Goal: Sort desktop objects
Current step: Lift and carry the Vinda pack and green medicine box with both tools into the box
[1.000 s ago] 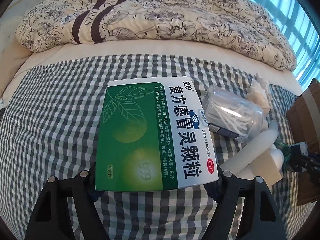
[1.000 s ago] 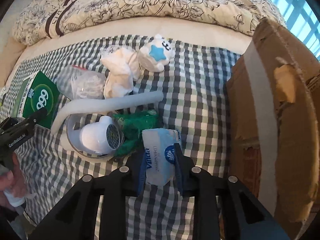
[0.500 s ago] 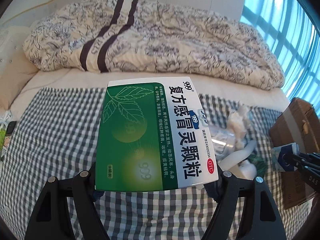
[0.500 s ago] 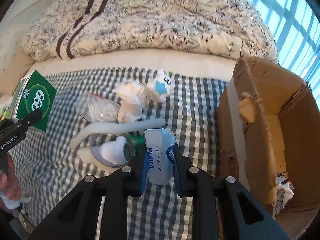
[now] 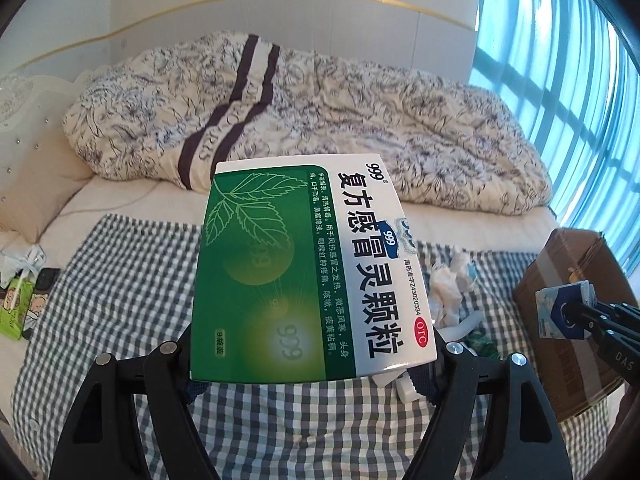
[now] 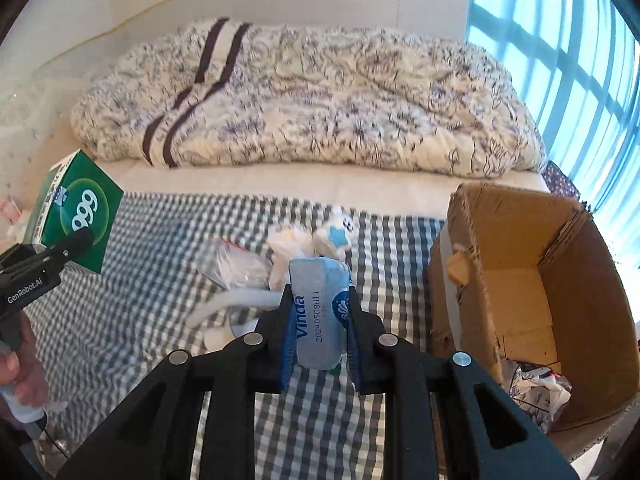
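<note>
Tissue pack clamped in right hand-held gripper, raised for carton at right; left hand-held gripper clasps medicine box, lifted off bed

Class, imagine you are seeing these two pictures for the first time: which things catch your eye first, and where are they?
The big green medicine box fills the middle of the left wrist view, clamped in the left gripper. In the right wrist view, the right gripper holds a blue tissue pack above the checked cloth, left of an open cardboard box.

Both tongs have lifted medicine box and tissue pack higher.
</note>
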